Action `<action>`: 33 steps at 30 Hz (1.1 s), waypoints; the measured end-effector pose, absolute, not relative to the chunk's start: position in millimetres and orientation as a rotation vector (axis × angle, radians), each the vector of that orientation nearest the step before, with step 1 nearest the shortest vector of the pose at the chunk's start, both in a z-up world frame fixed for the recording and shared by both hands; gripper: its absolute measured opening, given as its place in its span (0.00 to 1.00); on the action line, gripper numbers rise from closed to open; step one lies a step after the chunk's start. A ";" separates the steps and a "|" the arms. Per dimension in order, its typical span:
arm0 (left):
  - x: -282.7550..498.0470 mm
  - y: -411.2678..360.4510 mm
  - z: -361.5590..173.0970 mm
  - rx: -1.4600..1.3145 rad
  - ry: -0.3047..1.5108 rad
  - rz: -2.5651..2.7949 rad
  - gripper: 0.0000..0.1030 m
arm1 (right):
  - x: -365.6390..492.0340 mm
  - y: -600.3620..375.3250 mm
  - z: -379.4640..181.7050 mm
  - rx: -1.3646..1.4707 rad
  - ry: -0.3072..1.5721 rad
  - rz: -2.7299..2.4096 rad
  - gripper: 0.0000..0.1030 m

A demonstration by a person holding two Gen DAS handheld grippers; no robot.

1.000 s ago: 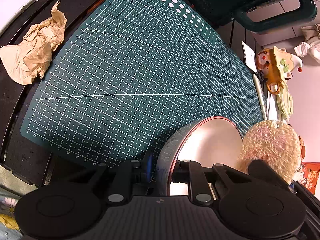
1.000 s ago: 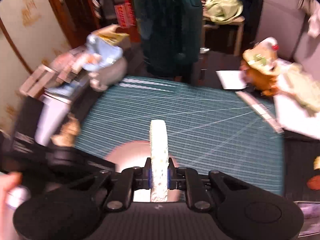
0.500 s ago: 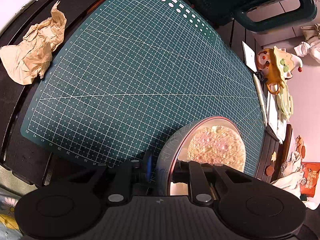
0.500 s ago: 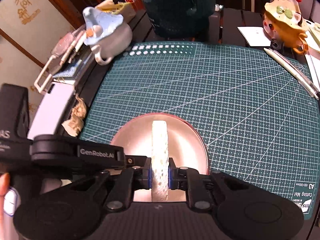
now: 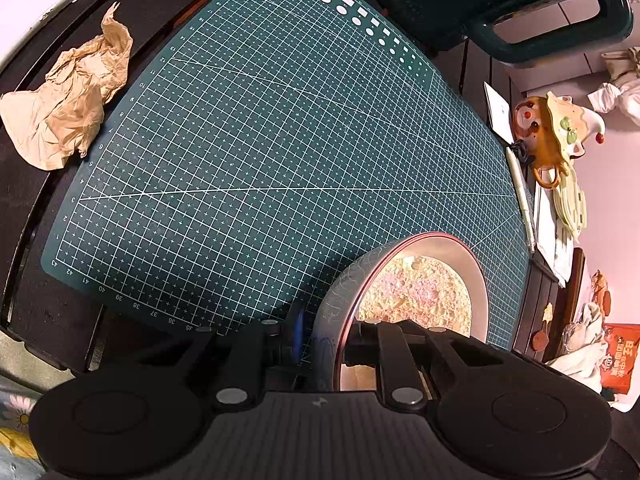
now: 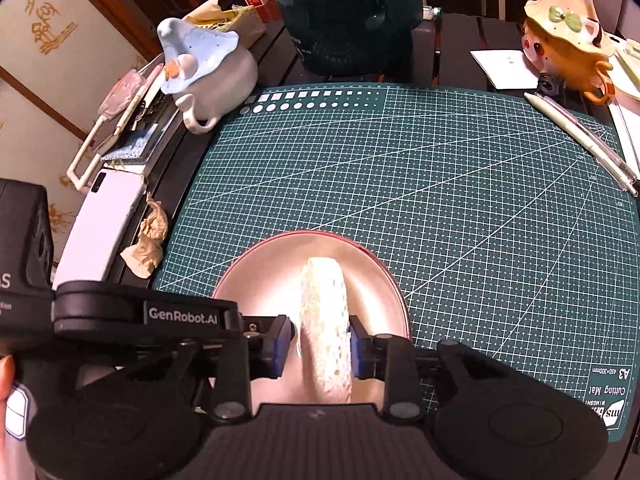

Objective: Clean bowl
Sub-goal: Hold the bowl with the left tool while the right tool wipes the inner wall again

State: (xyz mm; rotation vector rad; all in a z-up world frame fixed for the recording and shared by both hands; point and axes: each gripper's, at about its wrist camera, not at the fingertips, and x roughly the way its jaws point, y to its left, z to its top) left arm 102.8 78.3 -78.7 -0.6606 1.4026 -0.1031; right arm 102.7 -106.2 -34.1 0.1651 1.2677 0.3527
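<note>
A metal bowl with a red rim stands tilted on the green cutting mat. My left gripper is shut on its near wall, one finger inside and one outside. A round yellow sponge lies against the bowl's inside. In the right wrist view the sponge stands on edge in the bowl, between the fingers of my right gripper. Those jaws are opening, and a gap shows beside the left pad. The left gripper's black casing reaches in from the left.
Crumpled brown paper lies off the mat's left edge beside a white phone. A blue-lidded mug, a dark green appliance, an orange mug and a pen ring the mat's far side.
The right gripper came down and carried the sponge from beside the bowl into it. Its jaws then widened and the sponge swelled out. The left gripper and bowl stayed put.
</note>
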 end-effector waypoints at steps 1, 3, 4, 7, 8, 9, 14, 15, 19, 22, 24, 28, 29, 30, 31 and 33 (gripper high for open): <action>103.1 78.3 -78.8 -0.660 1.403 -0.103 0.17 | 102.9 -107.1 -33.9 0.170 1.275 0.359 0.28; 103.3 78.2 -78.9 -0.660 1.403 -0.103 0.17 | 103.3 -108.0 -33.8 0.180 1.287 0.371 0.25; 103.3 78.2 -78.9 -0.660 1.403 -0.103 0.17 | 103.5 -107.9 -33.8 0.190 1.292 0.379 0.22; 103.0 78.4 -79.1 -0.660 1.403 -0.103 0.17 | 102.4 -105.2 -31.1 0.170 1.288 0.366 0.12; 102.9 78.4 -79.1 -0.660 1.403 -0.103 0.17 | 101.1 -103.4 -28.5 0.145 1.275 0.351 0.11; 102.5 78.4 -79.1 -0.659 1.402 -0.103 0.17 | 100.5 -102.8 -27.3 0.136 1.270 0.344 0.11; 102.8 78.2 -79.2 -0.658 1.403 -0.104 0.17 | 93.5 -105.7 -7.6 0.145 1.210 0.352 0.10; 102.9 78.0 -79.2 -0.658 1.403 -0.104 0.17 | 92.4 -105.2 -4.8 0.143 1.201 0.346 0.10; 102.6 77.7 -79.2 -0.659 1.403 -0.103 0.17 | 93.1 -95.0 -8.5 0.116 1.208 0.345 0.10; 102.6 77.3 -79.0 -0.660 1.403 -0.102 0.17 | 96.5 -87.8 -21.6 0.098 1.249 0.347 0.10; 102.8 76.8 -78.6 -0.660 1.403 -0.102 0.17 | 98.4 -82.9 -29.4 0.047 1.257 0.309 0.10; 102.4 77.4 -78.0 -0.660 1.402 -0.103 0.17 | 95.1 -76.4 -26.5 -0.056 1.240 0.239 0.10; 102.7 77.5 -77.8 -0.661 1.402 -0.103 0.17 | 92.7 -74.7 -22.5 -0.093 1.224 0.214 0.10; 102.6 77.5 -77.6 -0.661 1.402 -0.103 0.17 | 90.2 -74.4 -17.7 -0.114 1.209 0.199 0.10; 102.6 77.5 -77.6 -0.661 1.402 -0.103 0.17 | 87.8 -74.1 -12.9 -0.136 1.193 0.185 0.10; 102.6 77.5 -77.7 -0.661 1.402 -0.103 0.17 | 82.9 -73.6 -3.2 -0.179 1.161 0.156 0.09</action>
